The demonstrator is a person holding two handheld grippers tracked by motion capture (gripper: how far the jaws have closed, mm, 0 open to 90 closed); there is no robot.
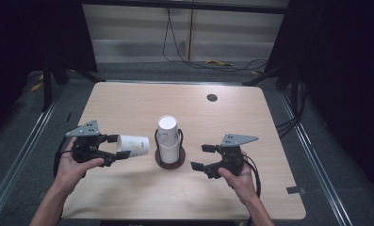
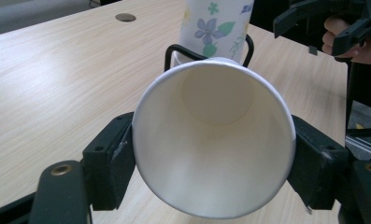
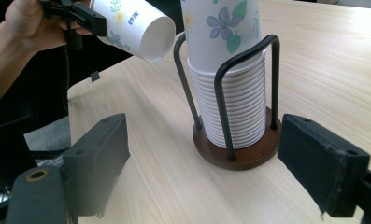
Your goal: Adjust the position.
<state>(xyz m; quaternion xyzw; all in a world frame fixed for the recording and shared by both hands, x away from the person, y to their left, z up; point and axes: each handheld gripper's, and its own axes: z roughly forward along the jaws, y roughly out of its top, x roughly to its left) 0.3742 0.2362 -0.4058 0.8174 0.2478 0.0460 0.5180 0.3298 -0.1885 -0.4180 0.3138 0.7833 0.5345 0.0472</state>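
Observation:
A stack of flowered paper cups (image 1: 168, 139) stands upside down in a black wire holder on a round brown base (image 1: 170, 162) at the table's middle. My left gripper (image 1: 118, 147) is shut on a single paper cup (image 1: 134, 144), lying sideways just left of the stack and off the table. In the left gripper view this cup (image 2: 214, 140) shows its white inside, mouth toward the camera, with the stack (image 2: 218, 28) right behind it. My right gripper (image 1: 199, 157) stands open right of the holder, jaws empty. In the right gripper view the stack (image 3: 230, 88) is ahead and the held cup (image 3: 136, 28) at upper left.
The wooden table (image 1: 128, 103) has a dark round hole (image 1: 212, 98) near its far edge. Black frame legs and cables lie on the floor beyond it. A bare forearm (image 3: 15, 51) holds the left gripper.

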